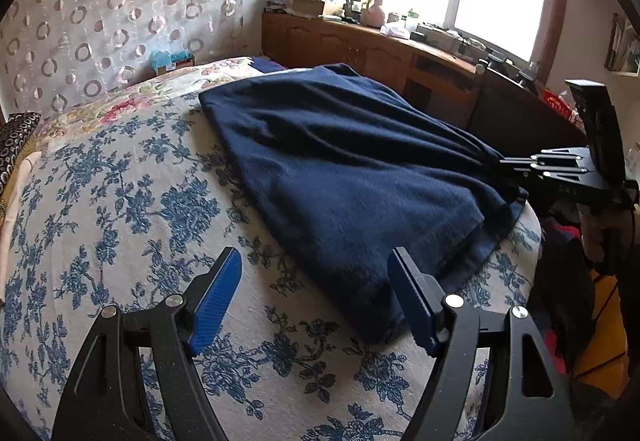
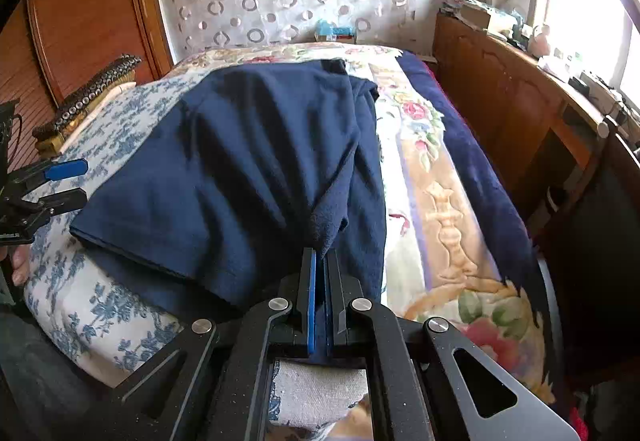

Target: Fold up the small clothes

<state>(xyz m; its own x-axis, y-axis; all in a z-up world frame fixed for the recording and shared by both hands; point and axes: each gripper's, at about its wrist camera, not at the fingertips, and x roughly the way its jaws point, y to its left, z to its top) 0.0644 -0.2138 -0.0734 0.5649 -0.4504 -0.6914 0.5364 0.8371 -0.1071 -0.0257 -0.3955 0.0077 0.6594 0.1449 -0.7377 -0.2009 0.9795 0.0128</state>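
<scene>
The right gripper (image 2: 320, 261) is pressed together, pinching a bunched fold of the 1 navy garment (image 2: 248, 169) at its near edge. The left gripper (image 1: 314, 297) stands spread, its 2 blue pads (image 1: 216, 305) hovering just beside the garment's near corner, nothing between them. The garment lies across the bed (image 1: 120, 209), on the blue-flowered cover, with bare cover open to its left. A wooden cabinet (image 1: 360, 49) runs along the bed's far side under the window.
</scene>
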